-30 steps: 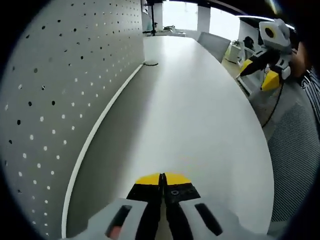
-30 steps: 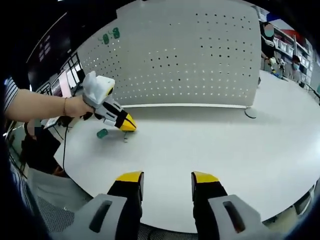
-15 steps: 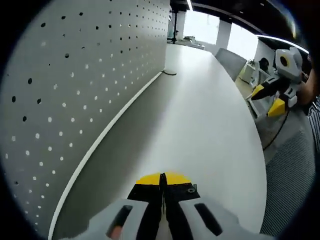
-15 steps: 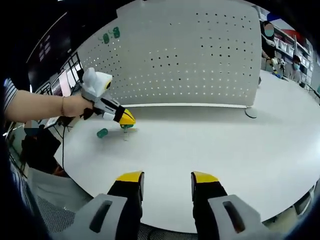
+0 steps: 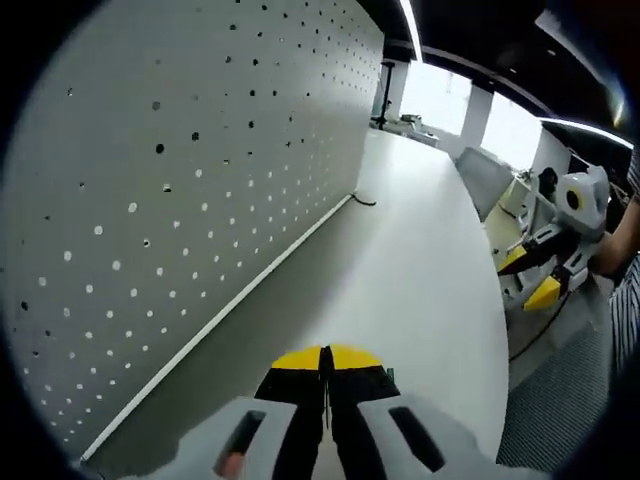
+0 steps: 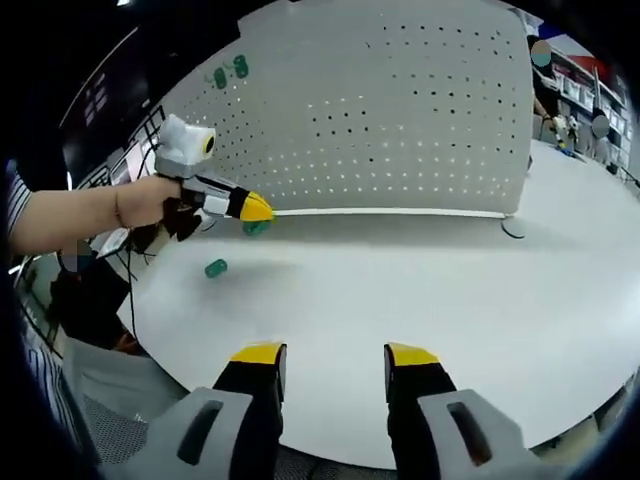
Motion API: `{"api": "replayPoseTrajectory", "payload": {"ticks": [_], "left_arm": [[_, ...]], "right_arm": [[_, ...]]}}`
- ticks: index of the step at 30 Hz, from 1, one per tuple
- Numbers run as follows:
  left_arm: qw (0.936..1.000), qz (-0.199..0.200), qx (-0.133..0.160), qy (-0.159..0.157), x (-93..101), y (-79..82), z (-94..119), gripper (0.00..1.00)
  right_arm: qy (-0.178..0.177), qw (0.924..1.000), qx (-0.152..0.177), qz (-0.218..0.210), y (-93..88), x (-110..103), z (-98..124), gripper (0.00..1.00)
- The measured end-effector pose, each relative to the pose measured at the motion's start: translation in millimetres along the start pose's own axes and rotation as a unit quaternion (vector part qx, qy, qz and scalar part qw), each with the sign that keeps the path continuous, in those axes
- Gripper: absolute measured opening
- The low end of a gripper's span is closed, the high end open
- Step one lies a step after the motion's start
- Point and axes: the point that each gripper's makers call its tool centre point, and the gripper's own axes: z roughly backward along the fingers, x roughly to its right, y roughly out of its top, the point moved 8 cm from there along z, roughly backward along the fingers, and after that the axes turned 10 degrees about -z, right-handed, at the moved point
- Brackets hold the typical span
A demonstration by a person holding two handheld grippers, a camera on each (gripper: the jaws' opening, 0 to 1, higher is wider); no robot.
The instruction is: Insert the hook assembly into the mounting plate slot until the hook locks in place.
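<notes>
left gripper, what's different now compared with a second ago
The left gripper has lifted off the white table toward the pegboard, its jaws shut, carrying a small green hook piece that was on the table by its tip a second ago. The other green piece stayed on the table. The right gripper stayed open and low at the near edge.
</notes>
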Motion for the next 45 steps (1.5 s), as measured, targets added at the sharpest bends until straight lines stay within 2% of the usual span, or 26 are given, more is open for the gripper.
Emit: {"api": "replayPoseTrajectory", "payload": {"ticks": [6,10,17,26,32,39,45], "left_arm": [[0.9991,0.026,0.027,0.022,1.5,15.8,16.0,0.01],[0.9942,0.074,0.076,0.021,12.2,28.3,29.8,0.01],[0.9907,0.081,0.103,0.038,32.1,38.2,53.8,0.01],[0.9831,0.121,0.130,0.045,51.7,30.6,66.8,0.01],[0.9740,0.160,0.152,0.049,67.3,24.9,72.7,0.01],[0.9595,0.207,0.185,0.048,90.5,18.8,78.6,0.01],[0.9510,0.224,0.207,0.051,107.5,16.0,83.6,0.01]], "right_arm": [[0.023,0.9997,0.006,0.004,12.0,-10.9,-0.2,0.36],[0.038,0.9990,0.021,0.007,24.1,-20.1,1.7,0.36],[0.060,0.9974,0.036,0.015,33.5,-37.6,6.0,0.36],[0.092,0.9944,0.050,0.016,39.0,-60.9,11.0,0.37],[0.115,0.9916,0.058,0.009,42.6,-75.2,13.7,0.36],[0.147,0.9874,0.059,0.007,44.4,-94.2,13.2,0.32],[0.164,0.9846,0.057,0.016,45.9,-110.7,12.6,0.30]]}}
